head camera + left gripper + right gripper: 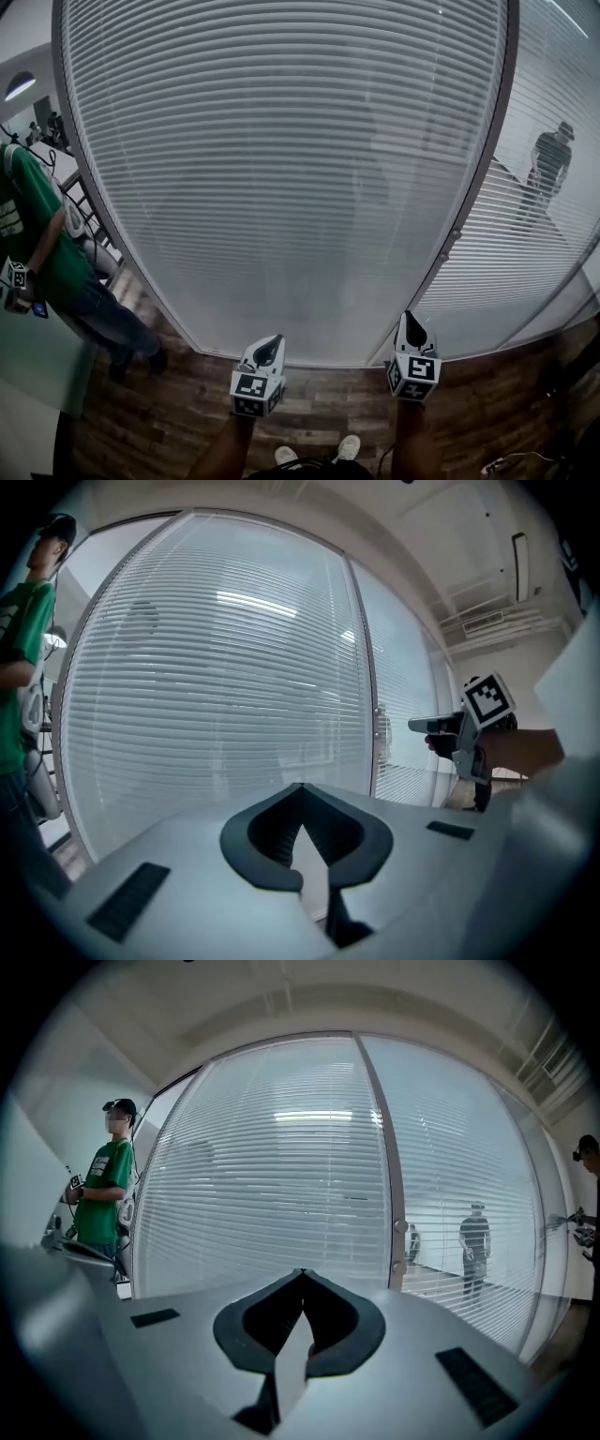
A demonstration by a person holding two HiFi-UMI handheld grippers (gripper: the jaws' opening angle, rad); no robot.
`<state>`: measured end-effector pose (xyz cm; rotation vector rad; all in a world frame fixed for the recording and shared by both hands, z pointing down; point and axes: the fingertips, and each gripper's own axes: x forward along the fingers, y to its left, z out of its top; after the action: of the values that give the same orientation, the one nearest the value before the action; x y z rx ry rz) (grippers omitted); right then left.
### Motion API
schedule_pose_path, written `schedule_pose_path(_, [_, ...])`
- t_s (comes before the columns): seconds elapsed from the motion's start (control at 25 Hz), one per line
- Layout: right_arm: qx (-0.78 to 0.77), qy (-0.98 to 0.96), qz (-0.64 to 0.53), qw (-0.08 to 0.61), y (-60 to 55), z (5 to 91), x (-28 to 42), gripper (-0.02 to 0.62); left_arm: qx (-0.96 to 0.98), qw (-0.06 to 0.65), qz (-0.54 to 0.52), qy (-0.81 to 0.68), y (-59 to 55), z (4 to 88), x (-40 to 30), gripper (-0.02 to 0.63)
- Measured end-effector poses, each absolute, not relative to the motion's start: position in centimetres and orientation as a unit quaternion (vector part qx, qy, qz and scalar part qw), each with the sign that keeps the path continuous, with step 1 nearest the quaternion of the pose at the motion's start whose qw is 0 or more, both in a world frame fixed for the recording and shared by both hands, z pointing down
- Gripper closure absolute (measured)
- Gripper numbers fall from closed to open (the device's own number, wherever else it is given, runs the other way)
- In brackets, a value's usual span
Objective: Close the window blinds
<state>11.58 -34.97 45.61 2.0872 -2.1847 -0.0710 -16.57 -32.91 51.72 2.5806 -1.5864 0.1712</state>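
Note:
White slatted blinds [281, 150] cover the wide glass panel in front of me, their slats turned nearly flat. A second blind [553, 244] on the right panel lets more light through. A grey frame post [473, 206] divides the two panels and carries two small knobs [456, 234]. My left gripper [272, 349] and right gripper [413, 330] hover low in front of the glass, both shut and empty, touching nothing. The left gripper view shows its jaws [300, 787] meeting at the tip, with the right gripper [419, 726] off to the right. The right gripper [302, 1272] points at the post and its knobs [399, 1230].
A person in a green shirt [42, 234] stands close on the left, holding another marker cube [15, 274]. Behind the right glass a person [549, 164] walks. The floor [319, 403] is wood plank; my shoes [349, 448] show at the bottom.

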Motion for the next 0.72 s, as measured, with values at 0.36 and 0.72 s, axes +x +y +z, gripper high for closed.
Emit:
schedule_pose_path(0.36, [0.681,-0.730,0.005,0.055,-30.7,49.0,8.2,0.592,0.852,0.054,0.044,-0.518,-31.2,51.8,-16.9,0.611])
schedule_pose_path(0.72, [0.654,-0.753,0.000,0.073,-25.6,50.0,8.9,0.592,0.855,0.052,0.050,-0.514,-26.2,51.7,-12.5,0.611])
